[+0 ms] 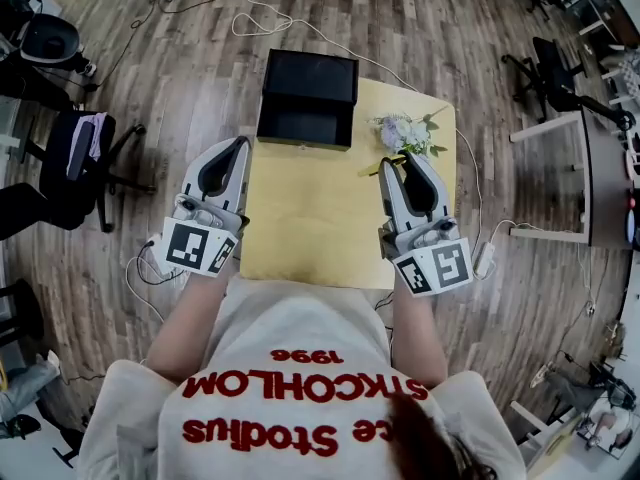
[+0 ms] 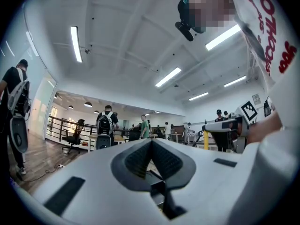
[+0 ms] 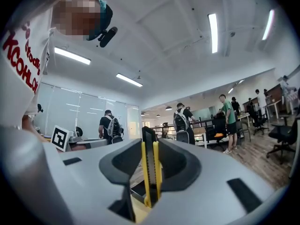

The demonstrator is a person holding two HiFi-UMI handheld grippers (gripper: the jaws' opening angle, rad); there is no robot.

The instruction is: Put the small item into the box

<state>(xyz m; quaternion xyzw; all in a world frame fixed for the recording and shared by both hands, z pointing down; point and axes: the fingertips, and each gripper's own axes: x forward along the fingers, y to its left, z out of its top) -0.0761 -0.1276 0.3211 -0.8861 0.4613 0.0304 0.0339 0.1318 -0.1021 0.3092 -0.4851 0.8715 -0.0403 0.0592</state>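
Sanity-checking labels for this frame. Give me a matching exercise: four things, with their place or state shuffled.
1. black box
2. flowers
3. left gripper
4. right gripper

A. shut on a yellow utility knife
B. open, at the table's far edge
C. jaws together, empty
D. far right corner of the table

Pairs: 1-B, 2-D, 3-C, 4-A

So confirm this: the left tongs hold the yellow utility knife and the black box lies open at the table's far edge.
No: the right tongs hold the yellow utility knife, as the right gripper view shows. The black box does lie open at the table's far edge.
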